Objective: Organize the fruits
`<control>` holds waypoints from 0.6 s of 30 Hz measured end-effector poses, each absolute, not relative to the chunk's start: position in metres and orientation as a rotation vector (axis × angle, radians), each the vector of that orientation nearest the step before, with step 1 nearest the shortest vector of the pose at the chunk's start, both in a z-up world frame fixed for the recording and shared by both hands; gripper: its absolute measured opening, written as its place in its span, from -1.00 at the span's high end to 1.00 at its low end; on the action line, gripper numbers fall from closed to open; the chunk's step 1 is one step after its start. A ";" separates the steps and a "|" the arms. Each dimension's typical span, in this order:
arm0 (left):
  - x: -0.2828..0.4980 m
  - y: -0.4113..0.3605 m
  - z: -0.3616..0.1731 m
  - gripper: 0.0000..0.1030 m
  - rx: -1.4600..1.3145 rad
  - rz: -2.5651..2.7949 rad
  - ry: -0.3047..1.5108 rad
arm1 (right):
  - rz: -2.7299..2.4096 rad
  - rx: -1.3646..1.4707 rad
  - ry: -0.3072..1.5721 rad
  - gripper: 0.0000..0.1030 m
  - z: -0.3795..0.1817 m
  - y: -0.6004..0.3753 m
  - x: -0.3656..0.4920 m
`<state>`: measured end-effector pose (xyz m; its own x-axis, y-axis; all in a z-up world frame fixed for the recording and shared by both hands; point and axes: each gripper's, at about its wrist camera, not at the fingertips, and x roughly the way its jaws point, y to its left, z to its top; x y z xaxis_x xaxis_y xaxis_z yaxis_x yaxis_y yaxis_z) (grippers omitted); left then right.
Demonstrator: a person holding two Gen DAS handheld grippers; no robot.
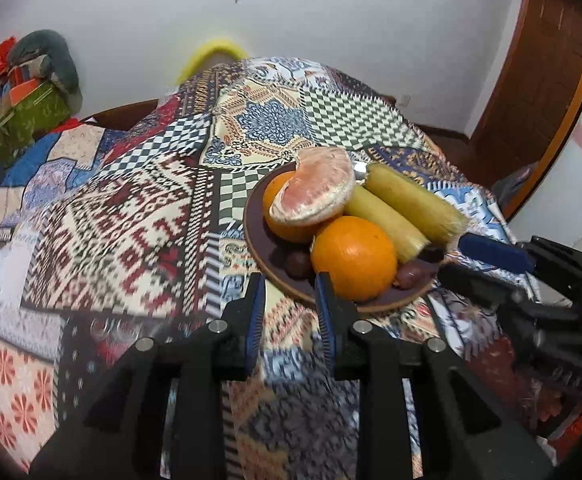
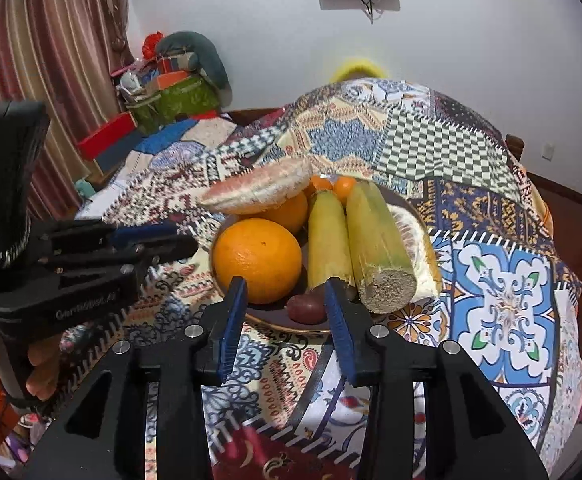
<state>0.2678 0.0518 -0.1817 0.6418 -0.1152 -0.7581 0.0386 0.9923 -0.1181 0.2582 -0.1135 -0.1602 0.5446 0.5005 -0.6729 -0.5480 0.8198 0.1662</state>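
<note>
Left wrist view: left claw (image 1: pixel 291 304) spread a little, empty, hanging just before the near rim of the brown plate (image 1: pixel 253 236), its right pad close by the front orange (image 1: pixel 353 258). On the plate: that orange, a second orange (image 1: pixel 279 208) behind it, a peeled pomelo half (image 1: pixel 313 190) lying on top, two sugarcane pieces (image 1: pixel 403 210) side by side, small dark round fruits (image 1: pixel 297 264) low along the rim. Cane pieces long, axes running from far left to near right, cut ends toward the right claw (image 1: pixel 491 250), which shows at the right edge beside the plate. Plate on the patterned tablecloth (image 1: pixel 131 216) of the table.

Right wrist view: right claw (image 2: pixel 287 300) parted, nothing between the pads, poised at the near rim; front orange and a dark fruit (image 2: pixel 305 308) in line with the gap. Cane pieces here pointing almost straight at the camera, fibrous cut end (image 2: pixel 389 290) of the thicker one nearest, far ends up toward two small tangerines (image 2: pixel 333 186). Another pomelo segment (image 2: pixel 415 240) tucked behind the thick cane. Left claw at the left edge, just off the plate.

Judging the step: fruit looks gathered already; likely a release and pull-back. Best done by drawing both claws straight away from the rim, low and slow, without nudging the front orange or the cane ends, since the pomelo half sits loosely on top and could slide.
</note>
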 end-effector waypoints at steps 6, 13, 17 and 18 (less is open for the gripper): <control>0.221 0.046 -0.134 0.51 -0.055 -0.022 0.733 | 0.604 -0.048 0.685 0.29 -0.125 -0.127 0.238; 0.166 0.025 -0.059 0.51 -0.032 -0.006 0.526 | 0.561 -0.045 0.481 0.29 -0.054 -0.149 0.189; 0.135 0.018 -0.021 0.51 -0.048 -0.013 0.421 | 0.544 -0.046 0.363 0.29 -0.019 -0.159 0.151; 0.127 0.017 -0.013 0.50 -0.054 -0.013 0.398 | 0.542 -0.040 0.335 0.28 -0.011 -0.162 0.141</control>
